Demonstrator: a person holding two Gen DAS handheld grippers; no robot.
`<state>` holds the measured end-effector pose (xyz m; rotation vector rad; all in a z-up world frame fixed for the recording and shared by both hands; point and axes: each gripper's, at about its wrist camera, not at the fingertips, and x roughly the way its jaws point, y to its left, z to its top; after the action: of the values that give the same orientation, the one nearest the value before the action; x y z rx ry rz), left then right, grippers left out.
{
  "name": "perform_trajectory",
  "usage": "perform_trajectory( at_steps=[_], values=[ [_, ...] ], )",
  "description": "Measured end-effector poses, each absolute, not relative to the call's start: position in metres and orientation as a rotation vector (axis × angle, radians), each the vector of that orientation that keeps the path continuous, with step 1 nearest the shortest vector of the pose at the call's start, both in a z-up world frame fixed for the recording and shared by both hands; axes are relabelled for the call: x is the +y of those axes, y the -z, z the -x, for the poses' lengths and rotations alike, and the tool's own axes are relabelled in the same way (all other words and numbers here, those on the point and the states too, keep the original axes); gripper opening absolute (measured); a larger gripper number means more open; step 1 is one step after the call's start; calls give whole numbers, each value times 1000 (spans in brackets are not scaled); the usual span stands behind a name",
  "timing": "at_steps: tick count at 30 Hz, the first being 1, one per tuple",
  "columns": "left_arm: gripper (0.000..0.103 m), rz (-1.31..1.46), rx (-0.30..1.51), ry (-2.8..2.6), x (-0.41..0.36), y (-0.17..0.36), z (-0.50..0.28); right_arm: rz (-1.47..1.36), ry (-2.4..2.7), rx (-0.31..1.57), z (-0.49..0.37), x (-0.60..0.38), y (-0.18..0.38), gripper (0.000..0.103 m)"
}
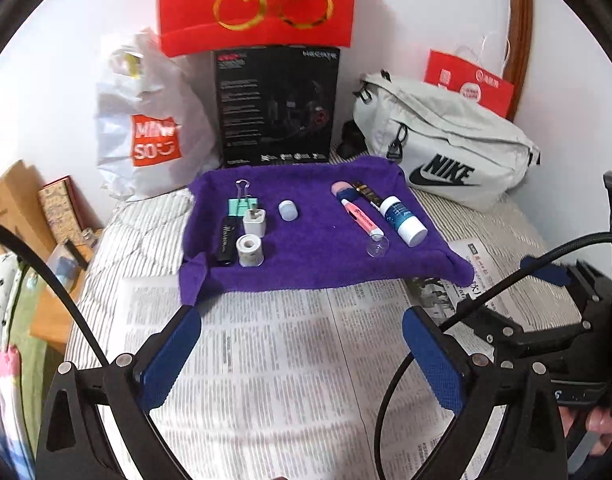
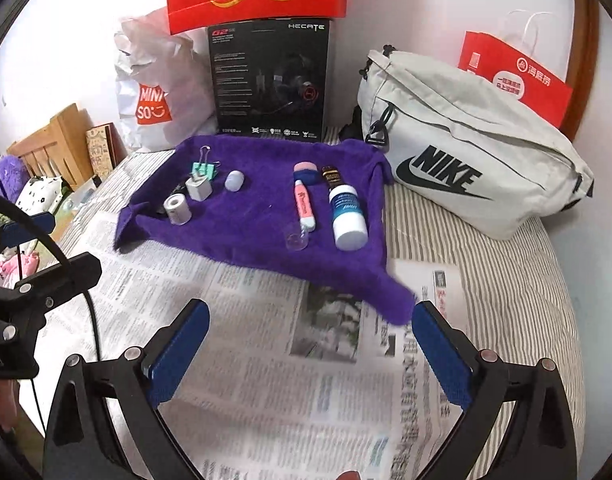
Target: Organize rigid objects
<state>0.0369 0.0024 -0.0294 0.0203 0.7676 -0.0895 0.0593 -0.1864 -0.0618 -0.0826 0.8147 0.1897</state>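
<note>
Newspaper (image 1: 265, 360) lies closest under us, spread over a striped bed cover (image 2: 506, 300). We hold the left gripper (image 1: 301, 344) above it with its blue-padded jaws spread wide and nothing between them; the right gripper (image 2: 310, 344) hangs the same way, jaws wide apart and empty over the print. In the left wrist view the right gripper's black frame shows at 3 o'clock, and in the right wrist view the left one shows at 9 o'clock.

At 12 o'clock from both jaws lies a purple towel (image 1: 314, 256), its near edge over the newspaper. On it, toward 11 o'clock, we see one cluster: a mint binder clip (image 1: 242, 204), a white plug adapter (image 1: 253, 222) touching it, a white tape roll (image 1: 249, 251) just in front, and a black stick (image 1: 225, 242) beside the roll. A small pale cap (image 1: 288, 211) stands apart near the middle. Toward 1 o'clock lie a pink highlighter (image 1: 360, 216), a white bottle (image 1: 404, 220) just beside it, a dark slim tube (image 1: 366, 194) between their far ends, and a clear cup (image 1: 378, 246) at the highlighter's near tip.

Beyond the towel stand a black box (image 1: 277, 108), a white shopping bag (image 1: 153, 120) at 11 o'clock, and a grey waist bag (image 1: 446, 140) at 1 o'clock.
</note>
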Motion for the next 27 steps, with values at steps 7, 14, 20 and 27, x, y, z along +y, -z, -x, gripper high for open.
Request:
perform_trajectory(
  at_steps=[7,14,20,27],
  values=[
    [102,25,757,62,-1,30,-11,76,-164,833,-36,-194,61,100],
    [102,1,766,44,-5,31,-5,63,-141,844,-31,-200,64,100],
    [102,5,784,51,-4,36,-8,63,-124,844,-31,-202,64,100],
    [102,19,792,48,0,39,-8,47,-122,843,-31,-204,62,100]
  ],
)
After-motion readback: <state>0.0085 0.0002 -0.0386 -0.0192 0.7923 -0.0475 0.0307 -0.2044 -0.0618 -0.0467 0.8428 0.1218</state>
